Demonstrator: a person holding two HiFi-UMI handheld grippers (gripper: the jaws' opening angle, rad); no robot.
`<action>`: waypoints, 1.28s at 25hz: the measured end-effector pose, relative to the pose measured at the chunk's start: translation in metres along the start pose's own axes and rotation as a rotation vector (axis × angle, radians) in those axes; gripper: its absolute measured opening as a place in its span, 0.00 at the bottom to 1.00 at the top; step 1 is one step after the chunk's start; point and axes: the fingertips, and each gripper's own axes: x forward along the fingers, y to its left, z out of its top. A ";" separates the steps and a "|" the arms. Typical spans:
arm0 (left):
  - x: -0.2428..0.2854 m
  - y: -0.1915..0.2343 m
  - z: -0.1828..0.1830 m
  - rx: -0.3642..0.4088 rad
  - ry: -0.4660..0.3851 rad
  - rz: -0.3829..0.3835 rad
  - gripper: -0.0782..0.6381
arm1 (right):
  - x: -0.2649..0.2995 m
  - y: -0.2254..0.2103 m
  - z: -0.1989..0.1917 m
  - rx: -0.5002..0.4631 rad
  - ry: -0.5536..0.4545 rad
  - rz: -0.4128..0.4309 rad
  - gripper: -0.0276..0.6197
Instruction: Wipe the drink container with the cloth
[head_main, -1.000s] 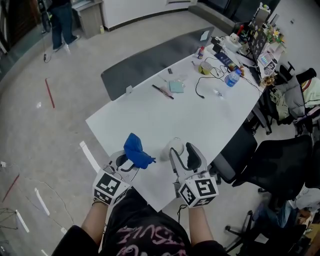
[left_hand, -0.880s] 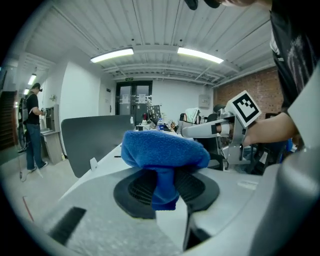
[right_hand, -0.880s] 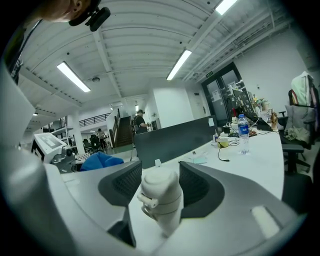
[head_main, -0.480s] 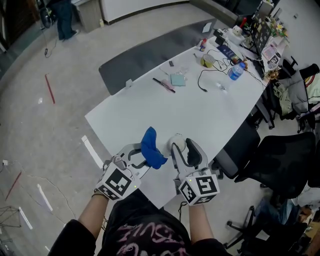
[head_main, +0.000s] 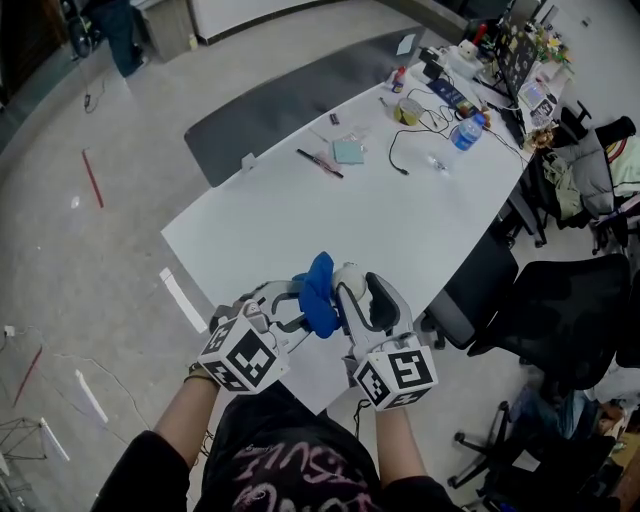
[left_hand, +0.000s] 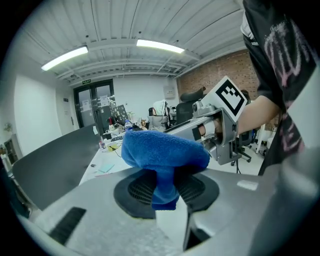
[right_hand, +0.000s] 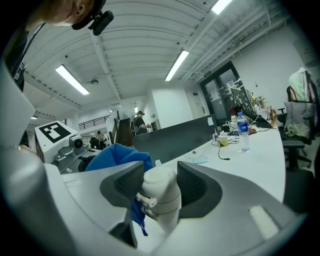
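Here — white drink container (right_hand: 160, 191), blue cloth (left_hand: 161, 150)

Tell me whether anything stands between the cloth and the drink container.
Nothing separate. The left gripper holds the cloth close beside the right gripper, whose fingers have just been closing on the container. Only that gripper's near finger covers the container's side facing the cloth; its top is bare.

White table (head_main: 400, 235) bearing bottle (head_main: 466, 132), cable (head_main: 397, 152)
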 end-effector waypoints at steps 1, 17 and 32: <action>0.002 -0.001 -0.001 0.003 0.001 -0.008 0.25 | 0.000 0.000 0.000 0.001 0.000 0.000 0.35; 0.026 0.003 -0.029 -0.056 0.011 -0.065 0.25 | 0.002 -0.001 0.001 0.008 0.001 0.011 0.35; 0.065 0.001 -0.100 -0.160 0.117 -0.094 0.25 | 0.006 -0.003 -0.001 0.019 0.015 0.013 0.35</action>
